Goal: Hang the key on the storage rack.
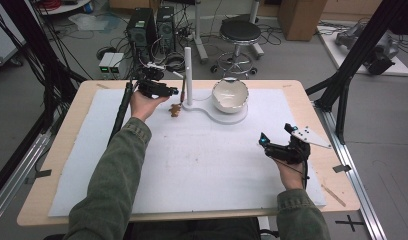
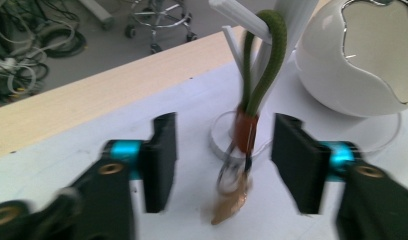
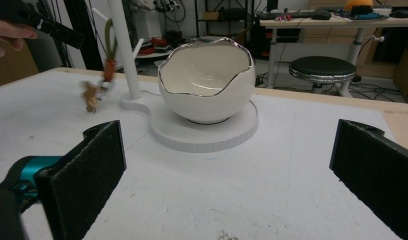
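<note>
A keychain with a green cord loop, an orange collar and a brown charm hangs from a peg on a white post. The charm dangles just above the mat and looks blurred. My left gripper is open, its jaws on either side of the keychain without touching it; the high view has it just left of the post. My right gripper is open and empty near the mat's right edge, facing the white egg-shaped bowl.
The post and bowl share one white base at the back centre of the white mat. A black rod lies along the mat's left side. Stools, computers and cables stand on the floor beyond the table.
</note>
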